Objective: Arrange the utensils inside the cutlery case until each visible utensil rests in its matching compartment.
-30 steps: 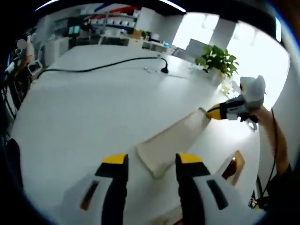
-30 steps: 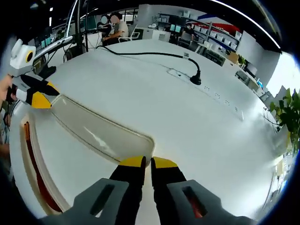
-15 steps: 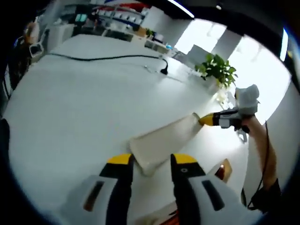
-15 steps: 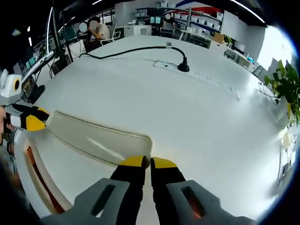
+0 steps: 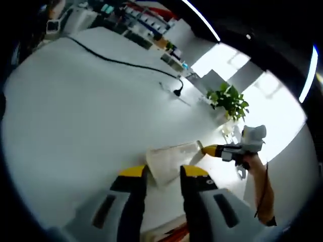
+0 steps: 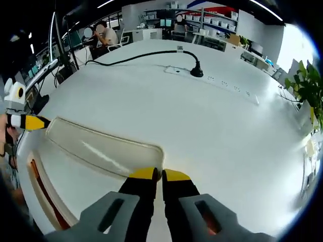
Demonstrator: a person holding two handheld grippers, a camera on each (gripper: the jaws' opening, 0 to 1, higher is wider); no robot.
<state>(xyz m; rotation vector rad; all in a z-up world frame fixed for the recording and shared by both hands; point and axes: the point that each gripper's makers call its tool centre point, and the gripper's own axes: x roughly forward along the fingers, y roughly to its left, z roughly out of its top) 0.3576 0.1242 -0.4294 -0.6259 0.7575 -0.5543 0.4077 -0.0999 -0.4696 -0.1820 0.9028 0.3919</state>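
A translucent case lid (image 6: 101, 151) is held up over the white table between both grippers. My right gripper (image 6: 159, 175) is shut on the lid's near rim. My left gripper (image 5: 164, 171) has the lid's (image 5: 171, 159) other end between its narrowed jaws; in the right gripper view it (image 6: 28, 122) sits at the lid's far left corner. The right gripper (image 5: 212, 149) pinches the lid's far corner in the left gripper view. Below the lid lies the white cutlery case (image 6: 30, 151) with a red-brown utensil (image 6: 43, 194) along its edge. Red utensil tips (image 5: 174, 233) peek out under my left jaws.
A black power cable (image 6: 146, 54) and a white socket strip (image 6: 217, 80) cross the far side of the table (image 6: 202, 131). A potted plant (image 5: 229, 101) stands past the table's end. A person (image 6: 103, 33) sits at a desk far behind. Shelves line the back wall.
The left jaws have drawn closer together around the lid's end. The left view has tilted and swung; the lid looks shorter there. The right gripper has stayed shut on the lid.
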